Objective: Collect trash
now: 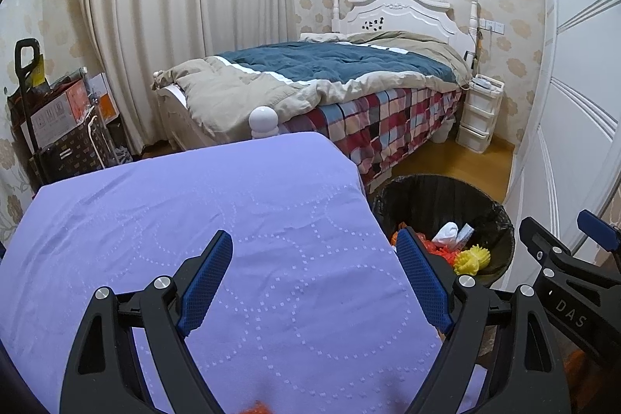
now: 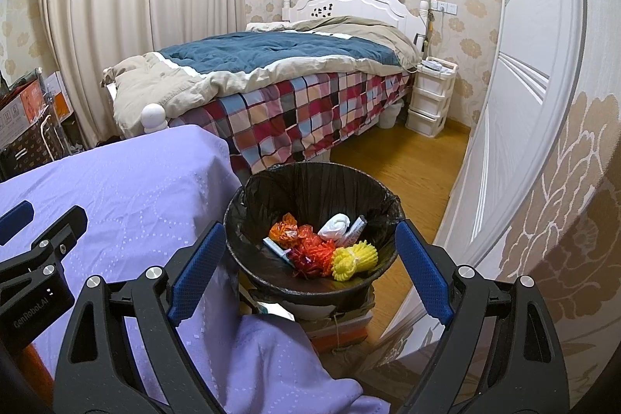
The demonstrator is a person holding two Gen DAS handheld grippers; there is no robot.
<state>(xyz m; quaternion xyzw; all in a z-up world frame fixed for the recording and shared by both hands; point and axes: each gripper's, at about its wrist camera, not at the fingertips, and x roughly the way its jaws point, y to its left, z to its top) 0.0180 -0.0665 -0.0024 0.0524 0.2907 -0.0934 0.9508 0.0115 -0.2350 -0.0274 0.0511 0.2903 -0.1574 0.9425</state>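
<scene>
At twelve o'clock from both cameras stands the white-framed bed with a blue-and-beige quilt and checked sheet (image 2: 295,96), well apart from the work. Nearer lies the lilac cloth-covered table (image 1: 202,220), bare of litter as far as these views show; its soft drape hides the hard edge at three o'clock. Just beside that edge sits the round bin lined with a black plastic bag (image 2: 310,189), raised on a stack of boxes, so I judge it easy to tip. Inside it lie the crumpled orange and red netting (image 2: 306,251), the yellow foam fruit net (image 2: 351,258) and a white wad of tissue (image 2: 333,226): all light, soft and springy, best pinched at the bunched middle. The left gripper (image 1: 314,282) hovers over the cloth, released and empty; the right gripper (image 2: 310,278) hangs above the bin, likewise spread wide. Open wooden floor (image 2: 407,158) lies at one o'clock.
</scene>
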